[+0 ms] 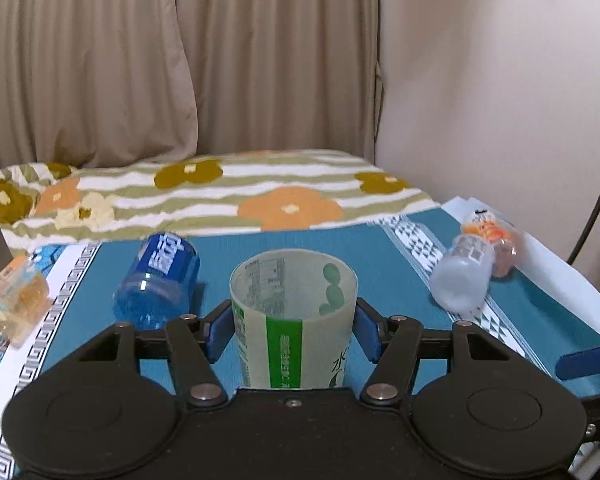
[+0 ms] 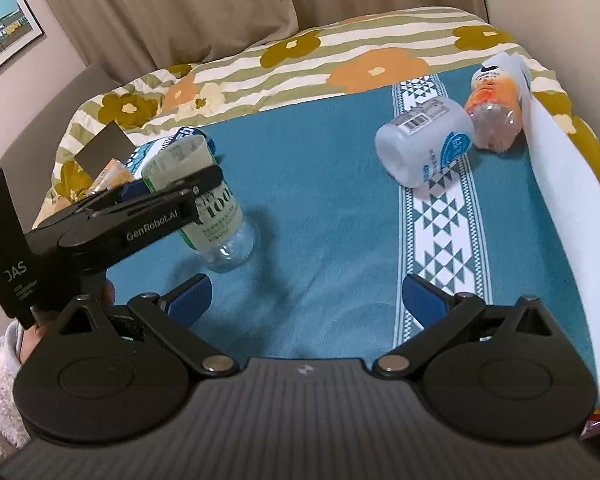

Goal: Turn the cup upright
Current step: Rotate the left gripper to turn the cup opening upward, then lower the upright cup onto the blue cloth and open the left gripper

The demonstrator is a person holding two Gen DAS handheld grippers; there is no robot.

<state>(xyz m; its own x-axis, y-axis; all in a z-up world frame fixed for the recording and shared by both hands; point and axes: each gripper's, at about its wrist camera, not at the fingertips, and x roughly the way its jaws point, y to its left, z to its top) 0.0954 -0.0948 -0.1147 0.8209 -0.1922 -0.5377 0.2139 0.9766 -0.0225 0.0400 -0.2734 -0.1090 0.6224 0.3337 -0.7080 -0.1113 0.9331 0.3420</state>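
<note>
A clear cup with a green and white label (image 1: 294, 320) stands open end up between the blue pads of my left gripper (image 1: 294, 326), which is shut on its sides. In the right wrist view the same cup (image 2: 204, 208) rests base down on the teal cloth (image 2: 320, 200), slightly tilted, with the left gripper (image 2: 172, 192) clamped around its upper part. My right gripper (image 2: 306, 300) is open and empty, low over the cloth, to the right of the cup.
A blue cup (image 1: 158, 280) lies on its side left of the held cup. A frosted white cup (image 1: 464, 276) (image 2: 424, 144) and an orange cup (image 1: 496, 242) (image 2: 496, 108) lie at the right. A yellowish cup (image 1: 12, 296) lies far left. A flowered blanket (image 1: 220, 192) lies behind.
</note>
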